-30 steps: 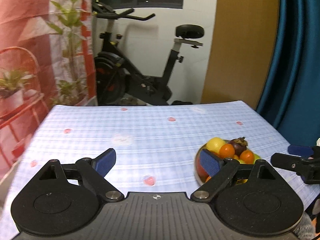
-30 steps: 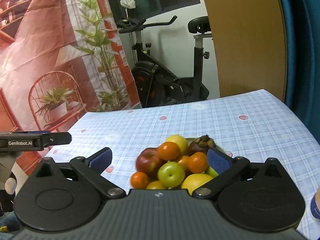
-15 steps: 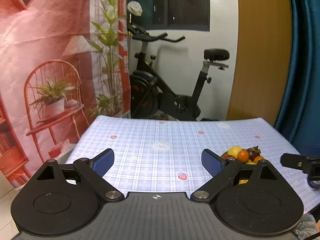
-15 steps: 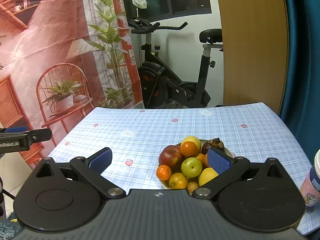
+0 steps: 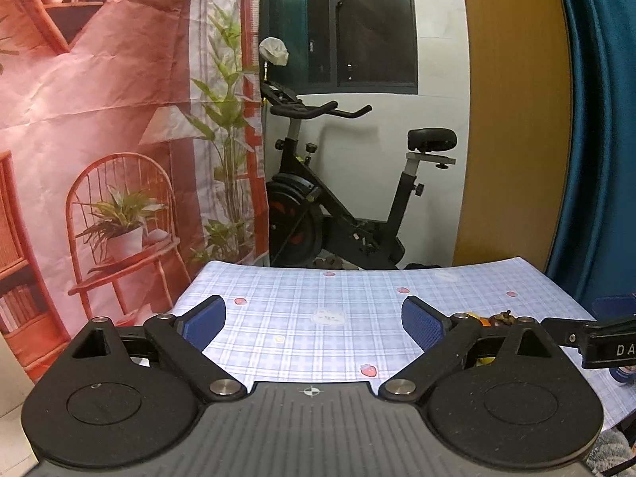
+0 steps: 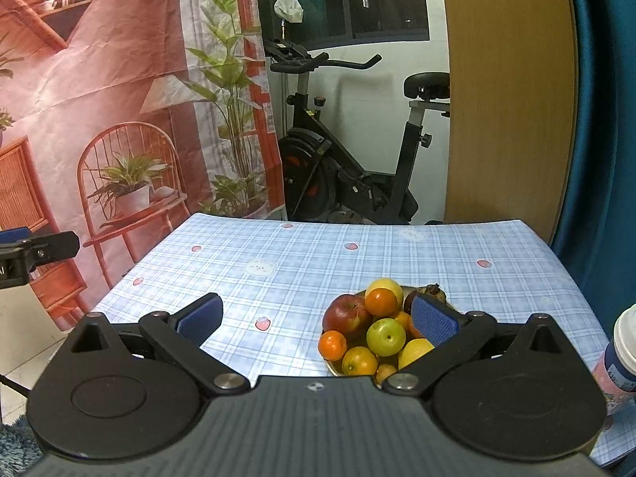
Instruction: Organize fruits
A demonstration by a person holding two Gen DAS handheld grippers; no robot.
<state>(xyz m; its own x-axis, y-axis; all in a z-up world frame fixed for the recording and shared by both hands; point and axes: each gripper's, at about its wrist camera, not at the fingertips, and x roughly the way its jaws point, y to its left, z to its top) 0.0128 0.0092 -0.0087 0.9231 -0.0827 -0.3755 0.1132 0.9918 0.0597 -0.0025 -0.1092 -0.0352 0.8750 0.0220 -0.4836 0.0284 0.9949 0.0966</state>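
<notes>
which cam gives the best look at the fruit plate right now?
Right wrist. The fruit plate sits in plain view, with a red apple, a green apple and oranges countable; only its right part hides behind a finger of the right gripper. The left wrist view shows just a sliver of fruit behind the left gripper.

In the left wrist view, the pile of fruit (image 5: pixel 495 320) is almost wholly hidden behind the blue-padded right finger (image 5: pixel 421 324) of the black left gripper (image 5: pixel 314 320); only scraps of yellow, orange and dark skin are seen. The black right gripper (image 5: pixel 596 342) is cut off by the right edge. In the right wrist view, the shallow fruit plate (image 6: pixel 332 365) is largely covered, and the white-lidded blue and pink cup (image 6: pixel 620 353) is cropped.
</notes>
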